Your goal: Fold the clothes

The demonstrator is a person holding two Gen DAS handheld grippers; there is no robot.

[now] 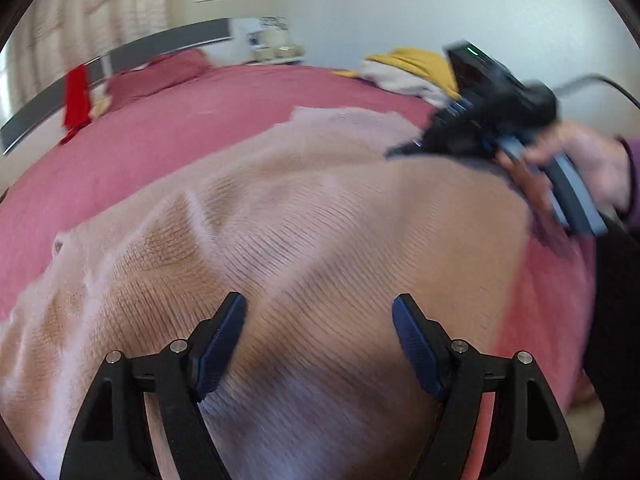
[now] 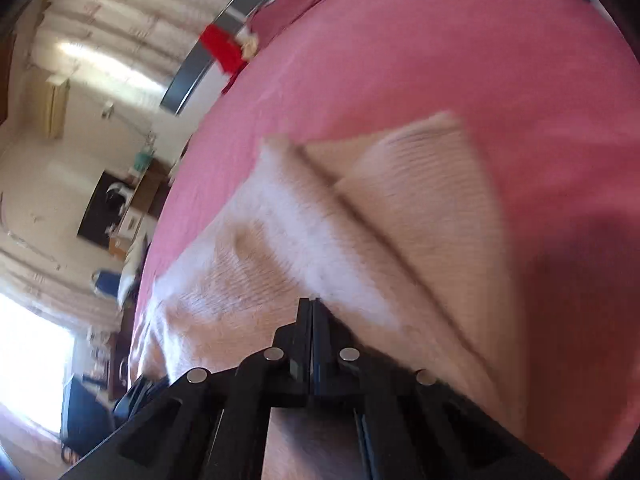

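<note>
a beige sweater [image 1: 320,216] lies spread on a pink bed [image 1: 160,128], the left gripper [image 1: 319,340] hovering with jaws apart over it, the right gripper [image 2: 311,304] pressed together with no cloth visibly caught, so its fold may slip loose.

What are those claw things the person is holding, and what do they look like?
Each is a handheld black plastic tool. The left claw has two angled black fingers with ribbed dark-blue pads and silver pivot pins. The right claw has a blocky black body with a small green light, a grey-blue trigger handle and a trailing black cable. The person wears a purple sleeve.
</note>
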